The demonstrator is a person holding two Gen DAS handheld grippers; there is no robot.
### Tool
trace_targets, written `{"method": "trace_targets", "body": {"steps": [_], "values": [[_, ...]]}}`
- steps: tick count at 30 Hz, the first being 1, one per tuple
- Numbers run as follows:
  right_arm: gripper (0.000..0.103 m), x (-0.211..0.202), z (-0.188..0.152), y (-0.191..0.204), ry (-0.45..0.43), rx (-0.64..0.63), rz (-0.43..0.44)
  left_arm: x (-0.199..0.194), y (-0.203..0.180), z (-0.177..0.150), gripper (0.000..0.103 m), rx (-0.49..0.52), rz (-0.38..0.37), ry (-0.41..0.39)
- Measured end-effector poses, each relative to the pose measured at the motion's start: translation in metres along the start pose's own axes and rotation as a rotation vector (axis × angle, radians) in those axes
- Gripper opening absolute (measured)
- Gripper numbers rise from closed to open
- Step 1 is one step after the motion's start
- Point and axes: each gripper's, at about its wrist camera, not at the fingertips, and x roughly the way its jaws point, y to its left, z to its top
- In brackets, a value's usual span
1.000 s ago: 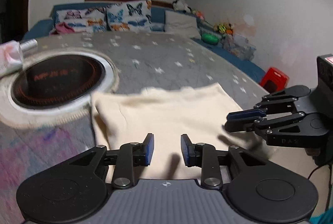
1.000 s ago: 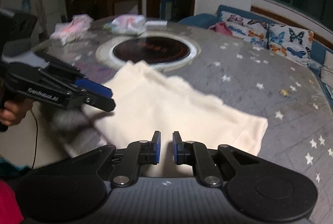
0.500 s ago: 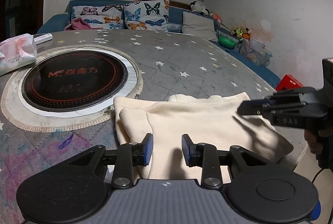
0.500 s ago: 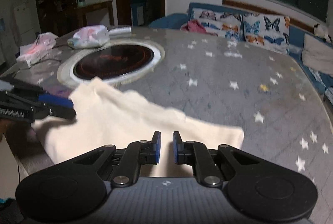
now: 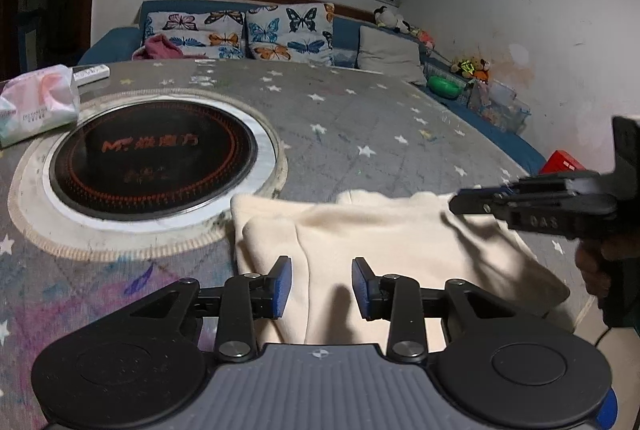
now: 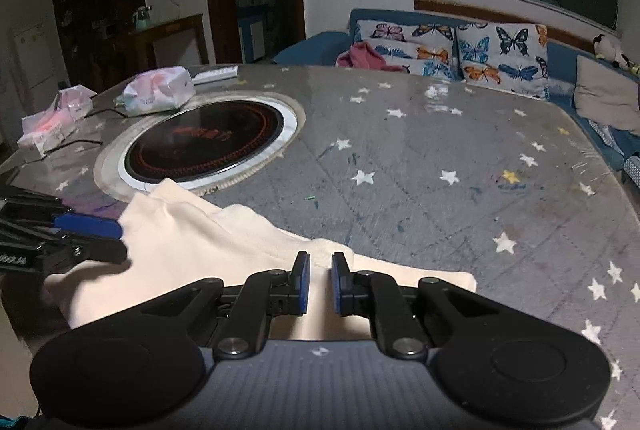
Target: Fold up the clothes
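Observation:
A cream garment (image 5: 384, 242) lies folded flat on the grey star-patterned table (image 5: 360, 118), close to its near edge. My left gripper (image 5: 320, 286) hovers over the garment's near left part, open, with nothing pinched between its blue pads. In the right wrist view it reaches in from the left edge as the left gripper (image 6: 122, 242), over the cloth's left end. My right gripper (image 6: 320, 282) is shut just above the cream garment (image 6: 208, 250), holding nothing. It shows edge-on at the right in the left wrist view as the right gripper (image 5: 456, 204), held by a hand.
A round black induction hob (image 5: 152, 160) is set into the table behind the garment. Tissue packs (image 6: 158, 94) and a white remote (image 5: 90, 73) lie at the far left. A blue sofa with butterfly cushions (image 5: 288, 30) stands behind. A red stool (image 5: 564, 162) sits right.
The two grippers have drawn apart, each sliding toward the other view's edge. The garment, blurred and shifting a second ago, now lies still and flat. Neither gripper's state has visibly changed.

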Motion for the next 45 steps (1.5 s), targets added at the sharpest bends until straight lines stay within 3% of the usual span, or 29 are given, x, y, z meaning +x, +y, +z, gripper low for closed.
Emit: {"method": "trace_targets", "body": {"steps": [7, 11, 23, 28, 38, 45], "values": [[0.014, 0.006, -0.008, -0.011, 0.033, 0.046, -0.036, 0.016, 0.003, 0.012, 0.036, -0.012, 0.051, -0.014], [0.019, -0.007, -0.002, 0.005, -0.004, -0.028, -0.04, 0.024, 0.007, 0.011, 0.036, -0.021, 0.076, -0.003], [0.032, -0.023, -0.003, 0.074, -0.016, -0.217, 0.101, 0.008, 0.017, 0.011, 0.04, -0.045, 0.116, -0.044], [0.038, -0.023, -0.008, 0.107, -0.001, -0.318, 0.168, -0.009, 0.034, 0.012, 0.045, -0.121, 0.135, -0.053], [0.04, -0.013, -0.025, 0.177, 0.002, -0.562, 0.281, -0.03, 0.051, 0.002, 0.052, -0.231, 0.154, -0.035], [0.041, 0.004, -0.033, 0.188, 0.047, -0.552, 0.315, -0.039, 0.057, -0.005, 0.055, -0.264, 0.144, -0.038]]}}
